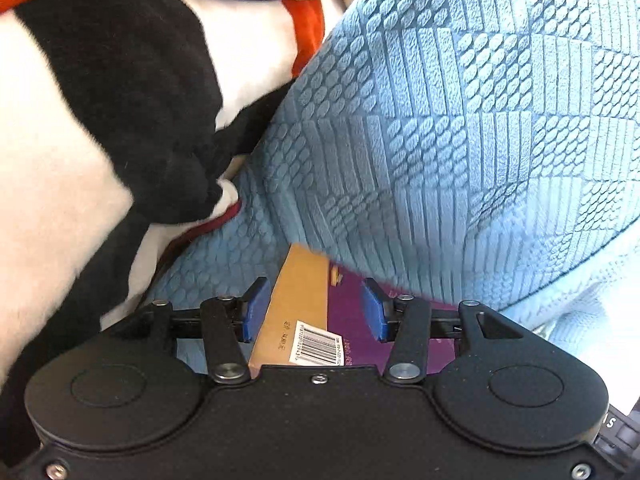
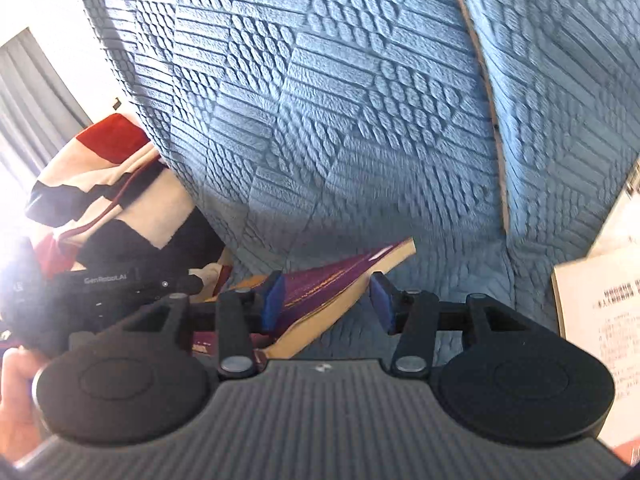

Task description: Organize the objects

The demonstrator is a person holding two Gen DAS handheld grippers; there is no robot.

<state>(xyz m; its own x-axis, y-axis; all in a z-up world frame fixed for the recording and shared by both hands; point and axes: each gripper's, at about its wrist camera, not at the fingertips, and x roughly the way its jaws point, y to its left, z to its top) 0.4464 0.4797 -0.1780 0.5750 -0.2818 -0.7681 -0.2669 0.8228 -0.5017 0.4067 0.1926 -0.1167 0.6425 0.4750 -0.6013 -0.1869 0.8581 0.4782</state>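
A flat box with a purple face and a gold side [image 1: 296, 300] carrying a barcode label lies on blue quilted fabric, partly tucked under a blue cushion [image 1: 440, 120]. My left gripper [image 1: 314, 310] hangs over it. Its left pad is beside the gold side and its right pad is in front of the purple face, and neither visibly presses on the box. In the right wrist view the same box [image 2: 320, 284] lies tilted. My right gripper [image 2: 328, 304] straddles its edge: the left pad overlaps the purple face, while a clear gap separates the right pad from the box.
A black, white and red fleece blanket [image 1: 100, 120] is bunched at the left, also seen as the blanket [image 2: 100, 184]. The blue cushion [image 2: 320, 100] rises steeply ahead. A printed cardboard carton [image 2: 600, 320] stands at the right. A hand [image 2: 16, 400] holds the other tool's housing [image 2: 108, 280].
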